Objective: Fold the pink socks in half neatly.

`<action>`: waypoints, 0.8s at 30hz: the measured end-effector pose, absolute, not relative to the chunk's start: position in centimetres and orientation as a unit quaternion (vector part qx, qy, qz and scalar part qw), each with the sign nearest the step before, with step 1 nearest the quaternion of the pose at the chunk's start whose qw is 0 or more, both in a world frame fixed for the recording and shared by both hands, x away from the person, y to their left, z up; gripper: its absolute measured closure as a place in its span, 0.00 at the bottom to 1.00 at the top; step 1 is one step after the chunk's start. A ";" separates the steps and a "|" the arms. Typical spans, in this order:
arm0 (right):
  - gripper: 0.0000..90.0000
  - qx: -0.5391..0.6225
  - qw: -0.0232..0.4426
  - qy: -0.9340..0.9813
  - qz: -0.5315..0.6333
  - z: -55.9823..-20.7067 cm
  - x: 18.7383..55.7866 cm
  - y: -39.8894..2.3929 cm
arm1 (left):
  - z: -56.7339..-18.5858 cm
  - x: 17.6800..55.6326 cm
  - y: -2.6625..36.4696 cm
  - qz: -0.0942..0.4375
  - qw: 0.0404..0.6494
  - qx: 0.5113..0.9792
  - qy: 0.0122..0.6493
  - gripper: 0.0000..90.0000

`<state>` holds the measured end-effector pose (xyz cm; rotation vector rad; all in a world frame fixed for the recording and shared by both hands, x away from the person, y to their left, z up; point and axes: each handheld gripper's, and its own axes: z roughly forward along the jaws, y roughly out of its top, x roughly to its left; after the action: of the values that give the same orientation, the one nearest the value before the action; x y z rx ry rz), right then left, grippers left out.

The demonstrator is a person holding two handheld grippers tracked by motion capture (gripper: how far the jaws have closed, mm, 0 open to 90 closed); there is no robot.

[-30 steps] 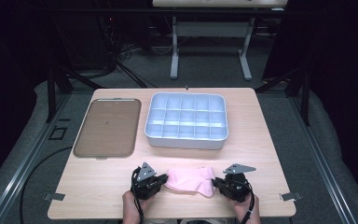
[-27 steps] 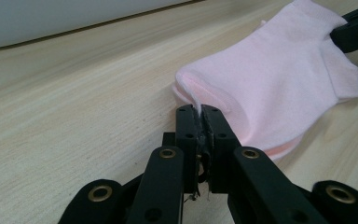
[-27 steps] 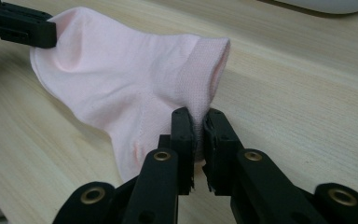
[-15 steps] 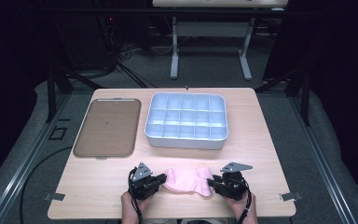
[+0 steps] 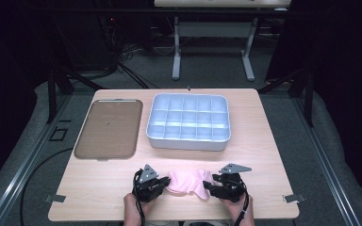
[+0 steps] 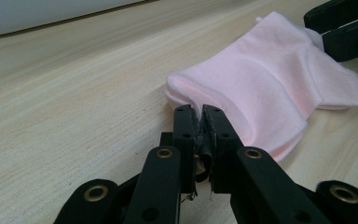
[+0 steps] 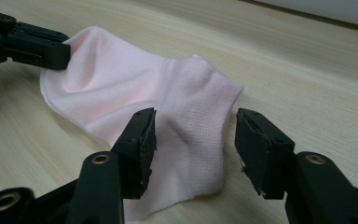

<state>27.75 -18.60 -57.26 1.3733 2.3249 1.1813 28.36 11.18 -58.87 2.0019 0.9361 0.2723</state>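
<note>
Here the work in hand looks like folding or smoothing a pink sock (image 5: 187, 183), which lies flat on the near edge of the tabletop (image 5: 264, 155), between the person's 2 hands and well short of the divided white bin (image 5: 188, 123) and the brown tray (image 5: 107, 128) farther back.

The left tool (image 6: 200, 116) is clamped narrow on the sock's folded edge, a pinch of pink cloth caught between its pads. The right tool (image 7: 193, 140) has just been opening: its jaws now stand about half apart on either side of the sock's other end, the fabric lying slack between them with neither pad pressing on it. In the high view the right tool (image 5: 213, 187) sits at the sock's right end and the left tool (image 5: 162, 184) at its left end.

So the step reads as a release on the right while the left anchors the cloth. The next move probably calls for the right tool to back clear without dragging the loose end, then pick a fresh hold, while the left keeps its pinch so the sock does not slide. Which compartment, if any, the sock is meant for cannot be told.
</note>
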 end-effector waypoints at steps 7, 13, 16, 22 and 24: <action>0.52 0.461 0.120 0.801 0.363 -57.8 27.8 -17.6 | -58.9 28.4 11.1 0.112 0.437 0.810 0.375 0.93; 0.71 0.440 0.142 0.811 0.360 -57.9 27.4 -16.9 | -58.8 28.3 10.8 0.120 0.429 0.814 0.372 0.93; 0.85 0.438 0.122 0.811 0.368 -57.9 27.3 -17.0 | -58.8 28.2 10.7 0.130 0.428 0.814 0.371 0.94; 0.92 0.476 0.081 0.788 0.382 -57.8 27.6 -18.8 | -58.6 28.5 10.8 0.109 0.441 0.805 0.382 0.95; 0.92 0.485 0.078 0.783 0.382 -57.6 27.6 -19.4 | -58.6 28.5 10.5 0.108 0.440 0.808 0.378 0.95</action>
<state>27.57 -19.36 -57.62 1.4512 2.3453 1.1450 28.54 10.47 -58.57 2.0056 0.9379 0.2687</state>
